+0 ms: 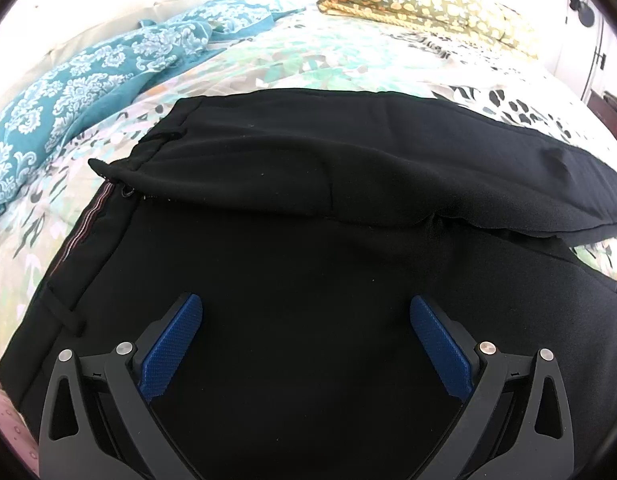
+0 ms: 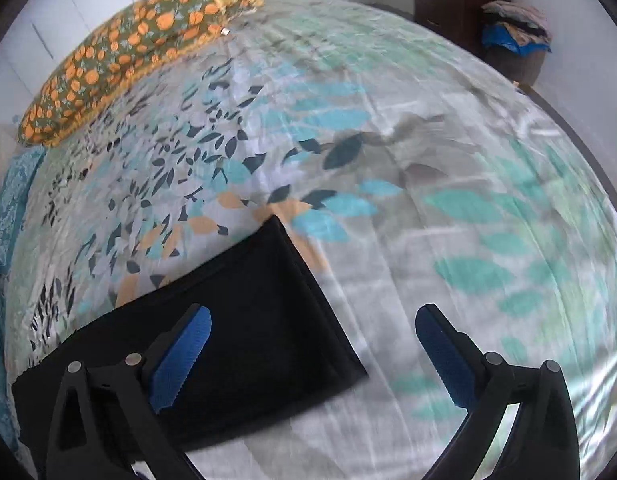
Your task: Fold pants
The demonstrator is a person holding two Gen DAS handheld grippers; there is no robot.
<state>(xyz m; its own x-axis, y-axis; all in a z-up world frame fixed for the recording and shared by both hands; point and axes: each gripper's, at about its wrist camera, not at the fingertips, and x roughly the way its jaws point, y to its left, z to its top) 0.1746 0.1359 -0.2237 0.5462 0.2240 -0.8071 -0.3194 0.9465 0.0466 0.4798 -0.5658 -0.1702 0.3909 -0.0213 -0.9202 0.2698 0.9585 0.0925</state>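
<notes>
In the left wrist view, the left gripper [image 1: 306,344] stands wide open above the black pants [image 1: 308,248], which fill the frame centre on the bed [image 1: 348,52]; one leg lies folded across.

In the right wrist view, the right gripper [image 2: 313,350] is open too, holding nothing. The pants' hem edge [image 2: 324,300] sits lower left, with free bedspread at the right.

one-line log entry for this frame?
pants: flat on bed, one leg folded over | left hand-held gripper: open, above pants | right hand-held gripper: open, at hem
</notes>
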